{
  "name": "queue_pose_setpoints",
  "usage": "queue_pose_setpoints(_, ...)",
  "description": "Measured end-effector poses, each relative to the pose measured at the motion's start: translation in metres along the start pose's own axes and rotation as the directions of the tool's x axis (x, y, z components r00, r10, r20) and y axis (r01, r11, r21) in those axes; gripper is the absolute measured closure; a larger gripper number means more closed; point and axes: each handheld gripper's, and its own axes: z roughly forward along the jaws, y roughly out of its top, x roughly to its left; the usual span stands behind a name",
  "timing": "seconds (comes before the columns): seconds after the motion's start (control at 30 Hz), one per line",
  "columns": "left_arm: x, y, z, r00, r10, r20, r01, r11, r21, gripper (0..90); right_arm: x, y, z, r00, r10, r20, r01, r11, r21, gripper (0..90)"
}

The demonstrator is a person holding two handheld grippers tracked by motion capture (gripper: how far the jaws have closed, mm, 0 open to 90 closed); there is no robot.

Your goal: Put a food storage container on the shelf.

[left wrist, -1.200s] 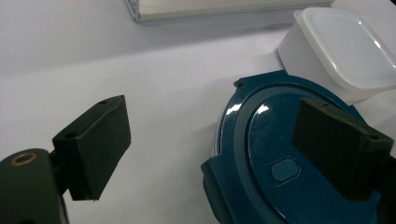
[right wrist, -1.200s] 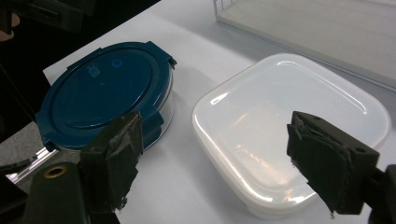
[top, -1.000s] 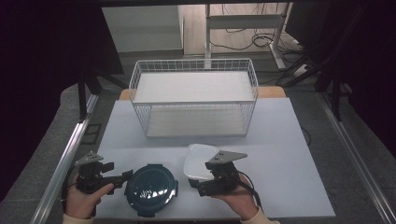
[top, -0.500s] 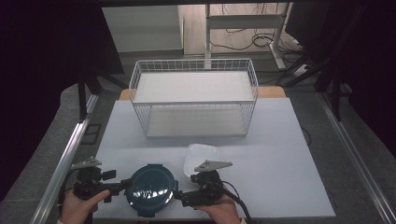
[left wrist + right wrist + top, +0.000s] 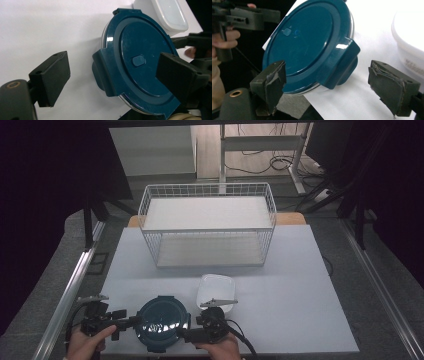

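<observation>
A round container with a dark blue clip-on lid (image 5: 162, 322) sits near the table's front edge. Behind it to the right lies a white square container (image 5: 216, 291). My left gripper (image 5: 133, 321) reaches the lid's left rim and my right gripper (image 5: 183, 334) its right rim. In the left gripper view the left gripper (image 5: 115, 77) is open, its jaws standing either side of a lid latch on the blue container (image 5: 140, 62). In the right gripper view the right gripper (image 5: 333, 83) is open around the opposite latch of the blue container (image 5: 309, 35). Neither pair of jaws presses on the lid.
A white wire basket (image 5: 207, 225) stands at the back middle of the white table (image 5: 300, 285). The white container (image 5: 409, 37) lies close to the right gripper's outer jaw. The table's front edge runs just below the blue container.
Both grippers have closed in on the blue container from its two sides. The right gripper came left and toward the front, away from the white container.
</observation>
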Motion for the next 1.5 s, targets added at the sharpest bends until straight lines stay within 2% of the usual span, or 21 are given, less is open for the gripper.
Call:
queue_pose_setpoints(0.07, 0.003, -0.002, 0.004, 0.9996, -0.02, 0.02, 0.02, 0.9998, 0.006, 11.2, -0.001, -0.003, 0.005, 0.9995, 0.032, 0.0, -0.032, 0.999, -0.003, 14.0)
queue_pose_setpoints(0.2, 0.008, -0.004, 0.009, 0.996, -0.059, 0.067, 0.058, 0.9982, 0.01, 11.4, 0.0, -0.005, 0.014, 0.9979, 0.064, 0.008, -0.063, 0.998, -0.013, 13.6)
queue_pose_setpoints(0.27, 0.009, -0.004, 0.012, 0.9946, -0.065, 0.081, 0.064, 0.9978, 0.019, 12.0, 0.0, -0.003, 0.019, 0.9953, 0.097, -0.005, -0.097, 0.995, -0.02, 13.7)
queue_pose_setpoints(0.43, 0.008, -0.006, 0.017, 0.9916, -0.067, 0.111, 0.063, 0.9972, 0.04, 13.2, 0.002, -0.001, 0.024, 0.9916, 0.129, -0.011, -0.129, 0.992, -0.016, 13.6)
queue_pose_setpoints(0.5, 0.009, -0.007, 0.019, 0.9872, -0.085, 0.135, 0.08, 0.9958, 0.045, 14.4, 0.002, -0.001, 0.025, 0.9884, 0.151, -0.019, -0.151, 0.988, -0.017, 13.6)
queue_pose_setpoints(0.6, 0.008, -0.008, 0.021, 0.987, -0.087, 0.135, 0.08, 0.9952, 0.057, 15.1, 0.003, -0.002, 0.028, 0.9849, 0.171, -0.029, -0.171, 0.985, -0.005, 13.6)
queue_pose_setpoints(0.67, 0.008, -0.009, 0.023, 0.9845, -0.095, 0.147, 0.086, 0.994, 0.067, 15.4, 0.003, -0.003, 0.03, 0.9818, 0.186, -0.038, -0.186, 0.982, -0.002, 13.6)
queue_pose_setpoints(0.77, 0.006, -0.011, 0.025, 0.9866, -0.093, 0.135, 0.083, 0.9934, 0.079, 16.9, 0.003, -0.003, 0.033, 0.9789, 0.202, -0.031, -0.202, 0.979, 0.014, 14.5)
queue_pose_setpoints(0.9, 0.005, -0.013, 0.029, 0.9849, -0.106, 0.137, 0.094, 0.9916, 0.089, 18.8, 0.003, -0.002, 0.034, 0.9738, 0.225, -0.035, -0.224, 0.974, 0.023, 15.4)
queue_pose_setpoints(1.0, 0.008, -0.013, 0.028, 0.9786, -0.145, 0.146, 0.134, 0.9874, 0.084, 22.7, 0.001, -0.002, 0.031, 0.9633, 0.265, -0.043, -0.264, 0.964, 0.028, 19.5)
queue_pose_setpoints(1.07, 0.009, -0.013, 0.027, 0.9748, -0.164, 0.152, 0.153, 0.9849, 0.082, 25.2, -0.002, -0.004, 0.027, 0.9518, 0.3, -0.062, -0.298, 0.954, 0.036, 25.5)
queue_pose_setpoints(1.17, 0.01, -0.014, 0.026, 0.9699, -0.185, 0.159, 0.174, 0.9815, 0.081, 26.5, -0.003, -0.004, 0.023, 0.9474, 0.313, -0.067, -0.312, 0.95, 0.024, 30.1)
queue_pose_setpoints(1.23, 0.01, -0.014, 0.026, 0.9659, -0.201, 0.163, 0.191, 0.9785, 0.078, 28.1, -0.003, -0.004, 0.022, 0.9386, 0.338, -0.07, -0.337, 0.941, 0.022, 31.4)
queue_pose_setpoints(1.3, 0.009, -0.015, 0.026, 0.9645, -0.209, 0.161, 0.2, 0.9771, 0.072, 29.1, -0.003, -0.005, 0.022, 0.9333, 0.353, -0.065, -0.353, 0.936, 0.014, 31.7)
queue_pose_setpoints(1.33, 0.008, -0.015, 0.025, 0.9634, -0.212, 0.163, 0.204, 0.9766, 0.07, 29.1, -0.003, -0.005, 0.022, 0.9333, 0.353, -0.065, -0.353, 0.936, 0.014, 31.7)
queue_pose_setpoints(1.5, 0.006, -0.015, 0.021, 0.9666, -0.204, 0.155, 0.198, 0.9788, 0.053, 31.7, -0.002, -0.004, 0.02, 0.9293, 0.363, -0.065, -0.364, 0.931, 0.005, 35.3)
